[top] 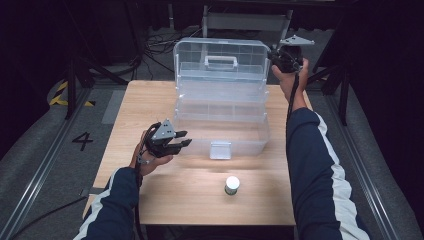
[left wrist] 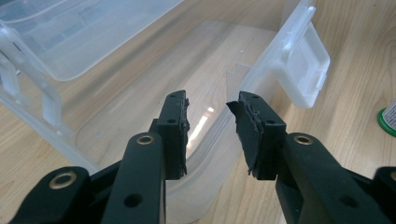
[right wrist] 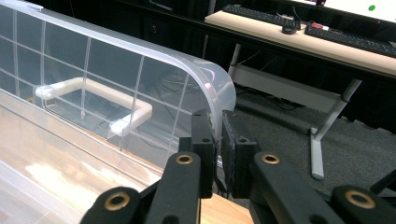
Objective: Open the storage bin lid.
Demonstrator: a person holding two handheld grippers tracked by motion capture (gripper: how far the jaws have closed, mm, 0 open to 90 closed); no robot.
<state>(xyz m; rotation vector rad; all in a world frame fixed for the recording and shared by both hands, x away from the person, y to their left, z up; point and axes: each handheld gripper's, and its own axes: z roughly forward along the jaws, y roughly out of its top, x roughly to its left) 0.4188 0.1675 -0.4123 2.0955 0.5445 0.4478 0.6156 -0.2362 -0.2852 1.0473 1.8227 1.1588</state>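
nearest the person, a small white-capped bottle (top: 232, 185) stands alone on the wooden table (top: 150, 100), well apart from both grippers and not yet handled. just beyond it, the left gripper (top: 179, 140) hovers beside the near left corner of the clear storage box (top: 222, 135), jaws parted with nothing between them; in the left gripper view they point into the bare bottom tub, past the hanging front latch (left wrist: 306, 70). the left forearm comes in low, the hand cupped under the gripper, which lies roughly level. farther back, the right arm stretches almost straight to the far right corner, where the right gripper (top: 272, 56) is clamped on the edge of the raised lid (top: 220, 60); the right gripper view shows the rim pinched between the pads. so the box is open, its trays seemingly fanned out, though the clear plastic makes that hard to read. what is likely left: putting the bottle inside and closing up.
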